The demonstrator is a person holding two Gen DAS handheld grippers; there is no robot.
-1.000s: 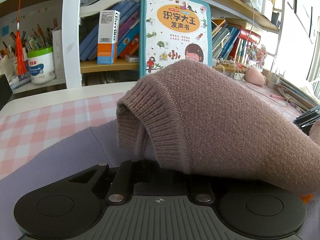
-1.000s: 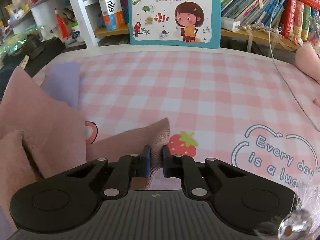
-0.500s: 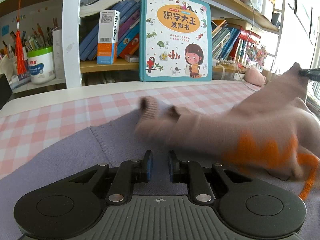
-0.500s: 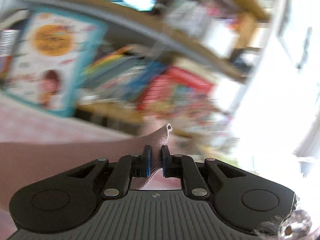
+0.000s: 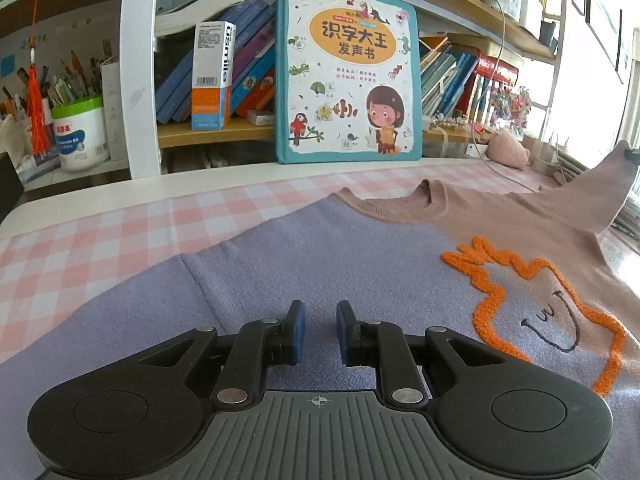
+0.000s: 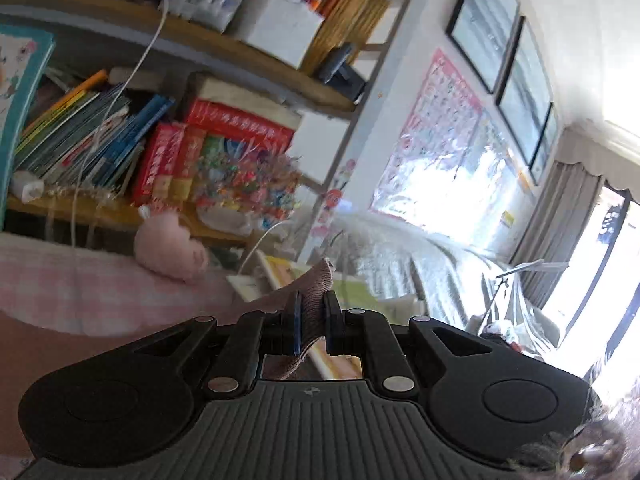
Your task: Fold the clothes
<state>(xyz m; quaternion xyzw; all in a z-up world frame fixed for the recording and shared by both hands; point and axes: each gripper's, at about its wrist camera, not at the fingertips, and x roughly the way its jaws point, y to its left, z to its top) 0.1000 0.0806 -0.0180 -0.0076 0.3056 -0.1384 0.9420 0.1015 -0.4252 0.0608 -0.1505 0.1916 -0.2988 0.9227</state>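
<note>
Left wrist view, from nine o'clock round to three:

Red tassel (image 5: 37,120) hanging at nine o'clock, above a white tub (image 5: 82,136) with green rim and blue label, print too small to read. Toward eleven, a white and orange box (image 5: 212,76) upright on the shelf (image 5: 216,136), marked "usmile" down its side, leaning blue books behind. At twelve, a teal-edged children's book (image 5: 348,76) propped upright against the shelf, orange oval reading "识字大王 发声书", cartoon girl, parrot and fish below. Pink checked tablecloth (image 5: 80,248) beneath.

Sweater (image 5: 360,264) spread flat across the cloth, centre to three o'clock: lilac on one side, dusty pink on the other, fuzzy orange outline with a small stitched smile at four o'clock. Pink sleeve lifted taut toward two o'clock.

Left gripper (image 5: 319,330) at six o'clock, just over the lilac knit, fingers apart, nothing visibly pinched.

Right wrist view: red-spined books (image 6: 188,160) at ten o'clock, characters blurred; pink plush (image 6: 172,248) at nine. Right gripper (image 6: 311,322) clenched on the sleeve's ribbed cuff (image 6: 316,292), raised off the table.
</note>
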